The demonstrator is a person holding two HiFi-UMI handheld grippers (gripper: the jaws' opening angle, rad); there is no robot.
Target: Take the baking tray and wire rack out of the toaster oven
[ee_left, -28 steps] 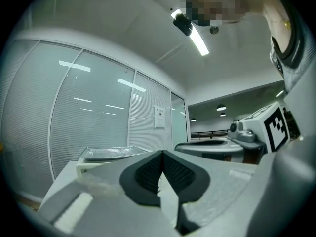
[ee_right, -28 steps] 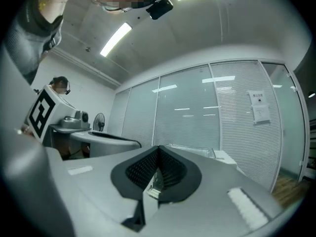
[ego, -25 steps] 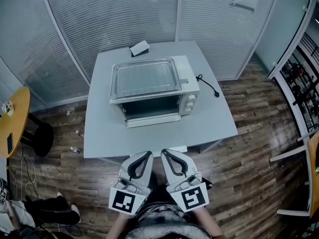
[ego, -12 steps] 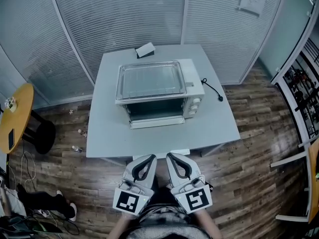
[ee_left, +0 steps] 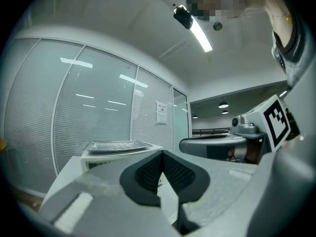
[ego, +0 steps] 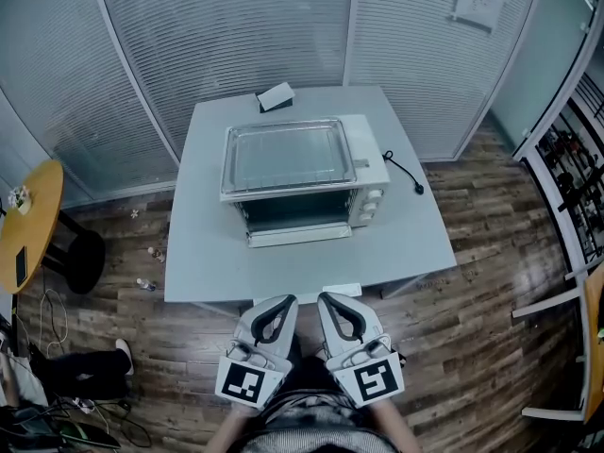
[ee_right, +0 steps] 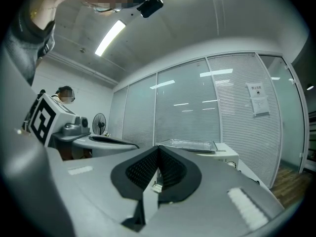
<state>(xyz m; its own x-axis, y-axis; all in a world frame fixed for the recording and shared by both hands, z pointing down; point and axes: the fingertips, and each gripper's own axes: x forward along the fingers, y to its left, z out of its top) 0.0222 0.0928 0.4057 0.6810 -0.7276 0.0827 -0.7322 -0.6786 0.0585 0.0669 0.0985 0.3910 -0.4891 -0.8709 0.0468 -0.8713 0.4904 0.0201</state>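
Observation:
A white toaster oven (ego: 368, 182) stands mid-table with its door (ego: 294, 235) folded down toward me. A shallow metal baking tray (ego: 288, 157) lies on the oven's roof, and thin wire lines show inside it; it also appears as the tray (ee_left: 116, 145) and the tray (ee_right: 190, 144) in the two gripper views. The oven's cavity is dark and its contents are hidden. My left gripper (ego: 281, 302) and right gripper (ego: 332, 300) hover side by side just short of the table's near edge, pointing level at the oven. Both are shut with nothing between them: left gripper (ee_left: 162, 154), right gripper (ee_right: 158, 149).
The grey table (ego: 203, 253) carries a small box (ego: 276, 96) at the back and a black power cord (ego: 401, 168) on the right. A round wooden table (ego: 28, 225) and black stool (ego: 80, 258) stand left. Shelving (ego: 576, 177) lines the right wall.
The head view has shifted slightly, so the oven sits a little further right in the picture. Both grippers keep their place and stay shut.

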